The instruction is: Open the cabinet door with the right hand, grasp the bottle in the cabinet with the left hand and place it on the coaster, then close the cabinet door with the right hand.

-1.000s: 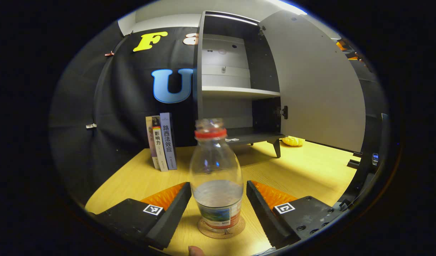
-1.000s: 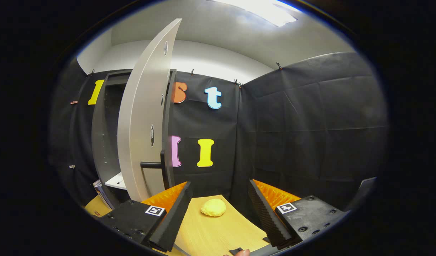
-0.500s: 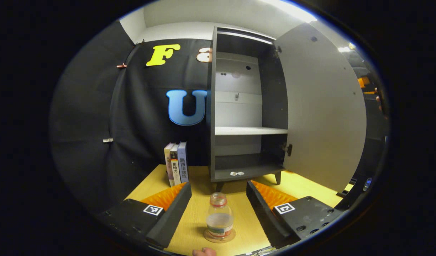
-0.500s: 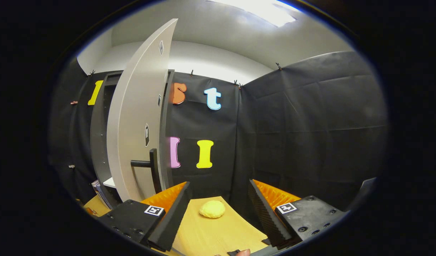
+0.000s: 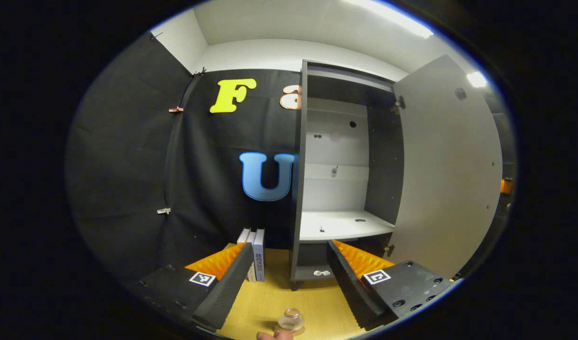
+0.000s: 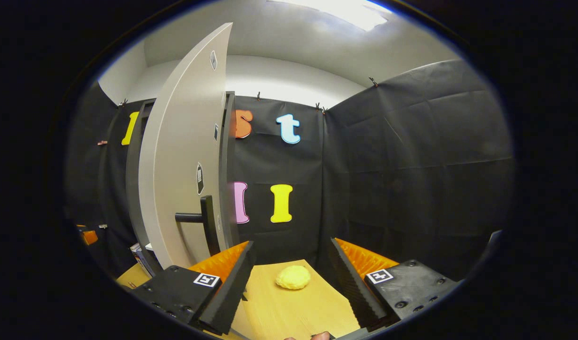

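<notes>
At frame bottom, the clear plastic bottle has been released; left hand-held gripper withdrawn, jaws apart; grey cabinet door remains open.

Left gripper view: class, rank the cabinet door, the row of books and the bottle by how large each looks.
1. cabinet door
2. row of books
3. bottle, though it is partly cut off at the bottom edge
</notes>
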Available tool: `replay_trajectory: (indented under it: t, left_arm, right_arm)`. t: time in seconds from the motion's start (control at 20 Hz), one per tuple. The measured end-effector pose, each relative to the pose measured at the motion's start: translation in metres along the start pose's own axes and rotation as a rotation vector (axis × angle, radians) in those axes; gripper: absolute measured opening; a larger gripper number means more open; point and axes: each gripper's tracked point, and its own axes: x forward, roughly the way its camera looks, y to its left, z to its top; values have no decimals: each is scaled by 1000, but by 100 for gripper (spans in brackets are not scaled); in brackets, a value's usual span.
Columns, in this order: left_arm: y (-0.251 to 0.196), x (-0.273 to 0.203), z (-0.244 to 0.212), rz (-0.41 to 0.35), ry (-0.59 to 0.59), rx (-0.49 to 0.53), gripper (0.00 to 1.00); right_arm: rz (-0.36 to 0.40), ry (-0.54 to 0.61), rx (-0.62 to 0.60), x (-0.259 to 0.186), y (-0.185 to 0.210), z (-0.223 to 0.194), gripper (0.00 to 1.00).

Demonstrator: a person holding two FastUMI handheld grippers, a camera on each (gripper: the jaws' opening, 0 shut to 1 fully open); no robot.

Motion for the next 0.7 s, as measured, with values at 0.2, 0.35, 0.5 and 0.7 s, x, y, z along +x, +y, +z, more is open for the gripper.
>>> replay_trajectory:
  t: [0.2,0.35,0.5,0.7]
  left_arm:
    - [1,3,28,13,-36,6,97]
    - [4,7,25,23,-40,32,96]
    - [5,14,18,20,-24,28,94]
    - [1,17,27,-2,-50,31,96]
  right_arm:
    - [-13,22,49,1,0,-5,97]
    - [-12,50,74,0,5,-9,98]
    - [-14,64,83,-2,12,-9,98]
    - [48,79,105,-8,40,-12,98]
